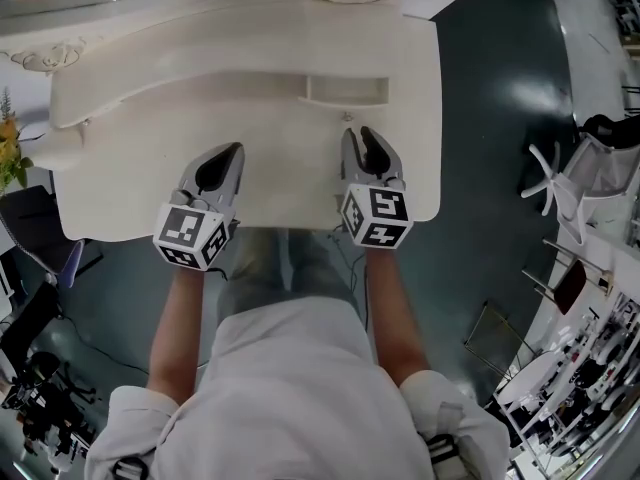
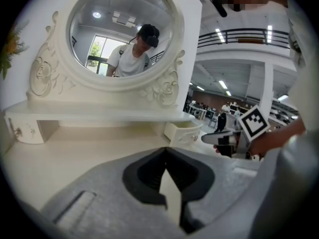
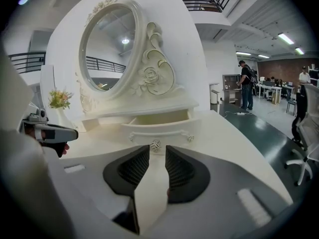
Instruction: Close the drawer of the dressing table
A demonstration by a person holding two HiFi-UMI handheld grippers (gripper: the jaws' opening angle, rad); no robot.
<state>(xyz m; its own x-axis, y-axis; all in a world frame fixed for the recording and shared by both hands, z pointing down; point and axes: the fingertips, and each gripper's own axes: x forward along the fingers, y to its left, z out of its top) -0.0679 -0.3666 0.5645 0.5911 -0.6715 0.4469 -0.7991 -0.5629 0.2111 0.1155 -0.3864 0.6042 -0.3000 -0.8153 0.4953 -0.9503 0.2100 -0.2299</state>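
Observation:
The white dressing table (image 1: pixel 130 193) has a small drawer (image 1: pixel 345 91) pulled out from under its shelf, right of the middle. The drawer (image 3: pixel 158 125) lies straight ahead in the right gripper view, its knob (image 3: pixel 156 144) just beyond the jaw tips. My right gripper (image 1: pixel 358 133) stands open by a narrow gap (image 3: pixel 157 151), empty, a short way in front of the drawer. My left gripper (image 1: pixel 236 151) hovers over the tabletop to the left, shut on nothing (image 2: pixel 165 151). It sees the drawer (image 2: pixel 183 132) off to its right.
An oval mirror (image 2: pixel 124 29) in a carved frame rises behind the shelf. A second small drawer (image 2: pixel 25 131) sits shut at the shelf's left end. Yellow flowers (image 1: pixel 10 158) stand off the table's left edge. A white office chair (image 1: pixel 560 183) is on the floor to the right.

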